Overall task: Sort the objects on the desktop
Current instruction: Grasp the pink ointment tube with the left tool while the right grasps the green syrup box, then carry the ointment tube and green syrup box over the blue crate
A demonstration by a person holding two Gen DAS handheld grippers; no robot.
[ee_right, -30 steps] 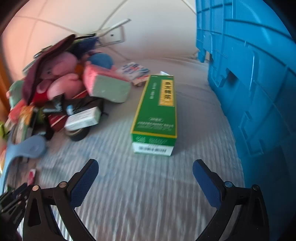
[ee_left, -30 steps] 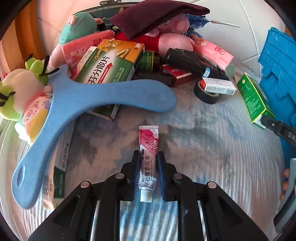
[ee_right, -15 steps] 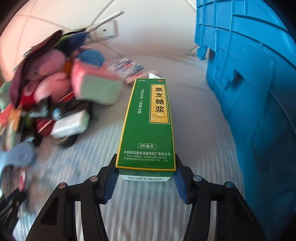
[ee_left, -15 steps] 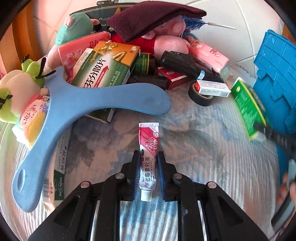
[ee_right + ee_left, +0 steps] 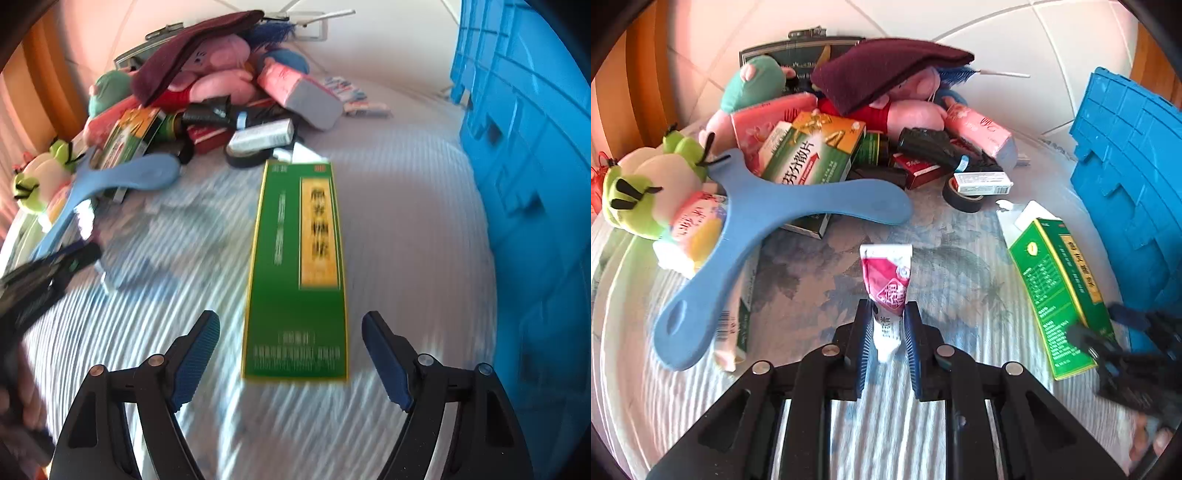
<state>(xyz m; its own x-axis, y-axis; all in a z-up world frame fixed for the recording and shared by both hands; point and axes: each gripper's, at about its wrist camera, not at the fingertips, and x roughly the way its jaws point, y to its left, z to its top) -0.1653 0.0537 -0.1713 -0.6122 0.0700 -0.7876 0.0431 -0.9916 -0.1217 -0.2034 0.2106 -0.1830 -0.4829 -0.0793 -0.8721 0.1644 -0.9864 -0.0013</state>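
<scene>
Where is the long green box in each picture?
Left wrist view: green medicine box lies at the right, beside the blue crate.
Right wrist view: same box is in the centre, ahead of the open right gripper.
Shared landmark: black tape roll.

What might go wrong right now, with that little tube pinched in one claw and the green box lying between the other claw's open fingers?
1. The left gripper pinches the ointment tube only near its cap end, so the long free part could swing or slip out.
2. The right gripper is open around the green box and the view is blurred by motion; closing off-centre might skew the box.
3. The blue crate stands close beside the box, so a finger might knock it.
</scene>
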